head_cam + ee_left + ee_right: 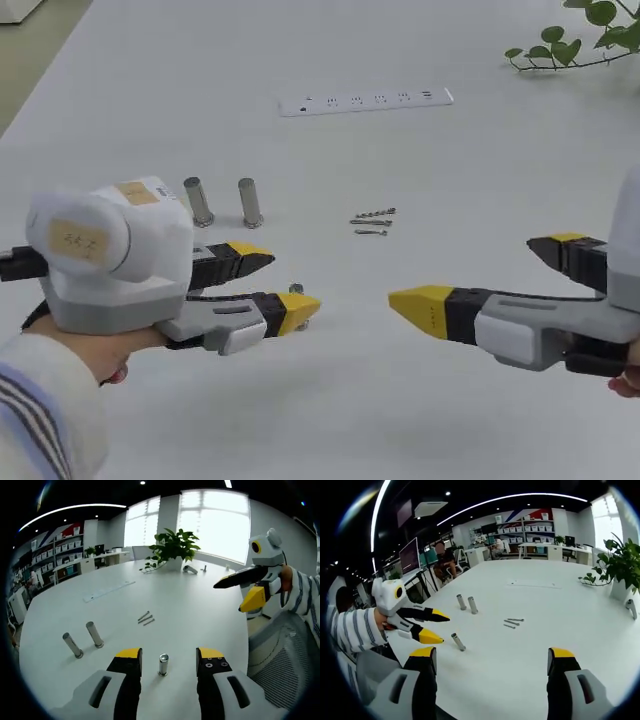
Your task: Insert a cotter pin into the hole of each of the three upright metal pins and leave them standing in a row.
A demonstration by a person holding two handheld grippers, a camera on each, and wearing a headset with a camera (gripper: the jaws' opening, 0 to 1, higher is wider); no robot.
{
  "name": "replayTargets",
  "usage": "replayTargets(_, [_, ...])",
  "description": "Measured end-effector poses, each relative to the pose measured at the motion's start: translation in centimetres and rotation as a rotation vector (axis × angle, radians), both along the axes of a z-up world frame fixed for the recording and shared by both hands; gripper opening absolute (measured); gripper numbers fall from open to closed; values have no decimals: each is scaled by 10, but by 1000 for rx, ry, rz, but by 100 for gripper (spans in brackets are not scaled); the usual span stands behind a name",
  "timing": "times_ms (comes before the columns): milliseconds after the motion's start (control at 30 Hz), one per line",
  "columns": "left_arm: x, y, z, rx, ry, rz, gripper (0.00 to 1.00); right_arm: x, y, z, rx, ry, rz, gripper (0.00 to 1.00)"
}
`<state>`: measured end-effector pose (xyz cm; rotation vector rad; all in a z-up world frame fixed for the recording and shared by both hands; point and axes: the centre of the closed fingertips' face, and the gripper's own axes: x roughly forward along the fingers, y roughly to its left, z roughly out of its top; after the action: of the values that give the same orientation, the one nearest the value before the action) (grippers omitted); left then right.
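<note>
Two grey metal pins [198, 200] [249, 202] stand upright side by side on the white table. A third metal pin [163, 664] stands apart from them, between the jaws of my left gripper [169, 655], which is open around it without touching. In the head view this pin [296, 290] peeks out between the left gripper's [290, 285] yellow tips. Three small cotter pins [372, 222] lie loose to the right of the pair. My right gripper [480, 275] hovers open and empty at the right, pointing left, well short of the cotter pins [512, 623].
A white power strip [365, 101] lies across the far side of the table. A potted plant [172, 545] stands at the far right, its leaves [580, 40] reaching over the table corner. A person [445, 560] sits at a desk in the background.
</note>
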<state>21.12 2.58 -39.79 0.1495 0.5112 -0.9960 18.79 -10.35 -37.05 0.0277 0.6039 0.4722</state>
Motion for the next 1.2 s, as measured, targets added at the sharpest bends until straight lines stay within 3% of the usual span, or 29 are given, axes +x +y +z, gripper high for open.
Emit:
replayTargets(133, [-7,5,10,-62,21,11,46,-2,1,0,1,1,9,90])
replayTargets(267, [-15,13,16,-110,41,39,63,-3,0,0,5,2,11,90])
replayTargets(467, [-29,26,4,-91,86,66,77,-3,-2,2,4,2,22,90])
replayTargets(733, [-39,31,0,-100,91,108,98,2,-6,3,-19,11,59,89])
replayTargets(800, [-41,32,-2,-93,95,110,99,3,-6,4,-22,10,68,89])
replayTargets(900, [-40,35,0,-95,72,149,99,5,-7,3,-34,16,82,89])
replayTargets(1100, [-48,35,-3,-94,80,178,99,8,-8,-1,-57,31,116,88])
replayTargets(1200, [-50,34,-3,-129,89,201,99,10,-1,0,-34,39,174,86])
